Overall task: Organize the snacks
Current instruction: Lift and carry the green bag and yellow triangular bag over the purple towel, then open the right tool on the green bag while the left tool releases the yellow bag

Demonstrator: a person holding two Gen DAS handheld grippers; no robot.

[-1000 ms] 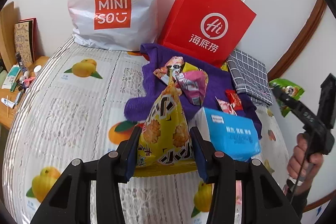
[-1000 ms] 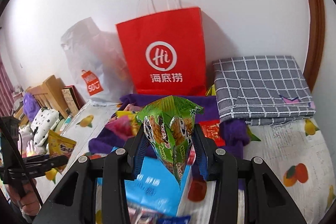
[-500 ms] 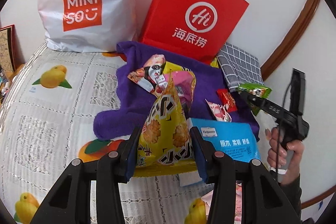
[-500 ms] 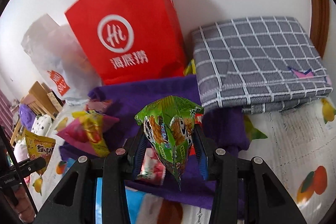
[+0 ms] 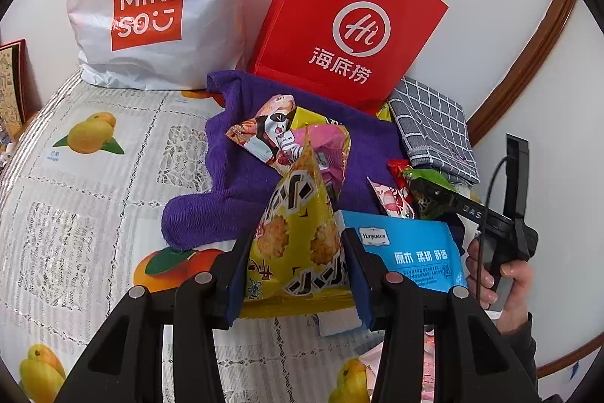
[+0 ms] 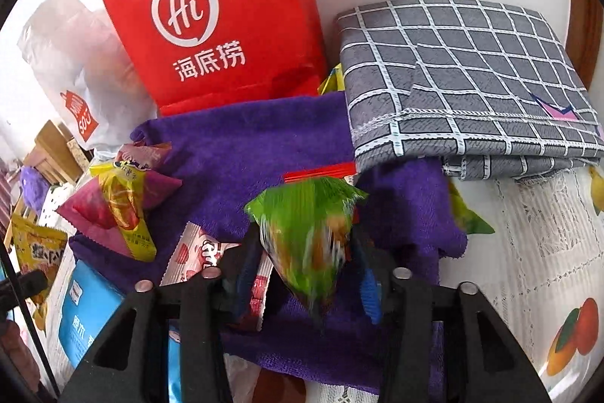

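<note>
Green snack packet (image 6: 309,237) blurs between my right tongs (image 6: 307,274) as they open above the purple towel (image 6: 264,135), a release I judge; left tongs (image 5: 292,252) clamp the yellow packet (image 5: 298,237).

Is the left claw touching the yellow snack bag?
Touching. The left wrist view shows the left claw with both pads pressed flat against the sides of the yellow snack bag, no gap on either side, holding it above the table.

The left tongs (image 5: 296,265) clamp a yellow snack packet (image 5: 298,240) above the purple towel (image 5: 241,184).
</note>
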